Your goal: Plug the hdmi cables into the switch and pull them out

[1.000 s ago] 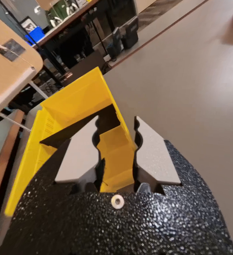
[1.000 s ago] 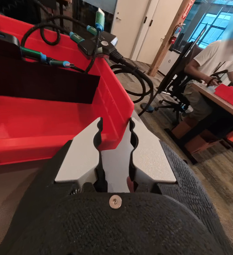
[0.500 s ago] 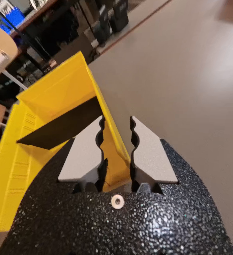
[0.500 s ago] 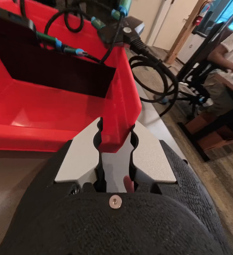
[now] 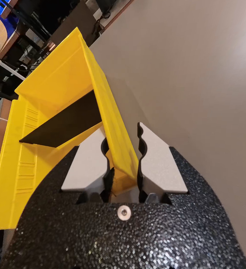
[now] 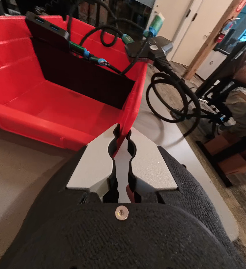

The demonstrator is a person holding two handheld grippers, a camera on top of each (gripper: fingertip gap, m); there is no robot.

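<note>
Left gripper (image 5: 123, 147): my fingers are apart, with the yellow bin's (image 5: 50, 87) side wall between them. The wall touches the right finger near its base. I am not squeezing it yet.
Right gripper (image 6: 122, 133): my fingers are nearly together on the red bin's (image 6: 49, 110) side wall. I think I am pinching it.
Cables (image 6: 171, 93): they lie at the far end of the red bin, some looped over its edge.
Switch (image 6: 146, 47): the small black box on the far corner of the red bin.
My step: I think I am grabbing both bins to move them.
Do it well: squeeze the left fingers shut first. Then move slowly and keep the red bin flat, so the switch and cables do not fall.
Table (image 5: 192, 72): plain grey under both bins.
</note>
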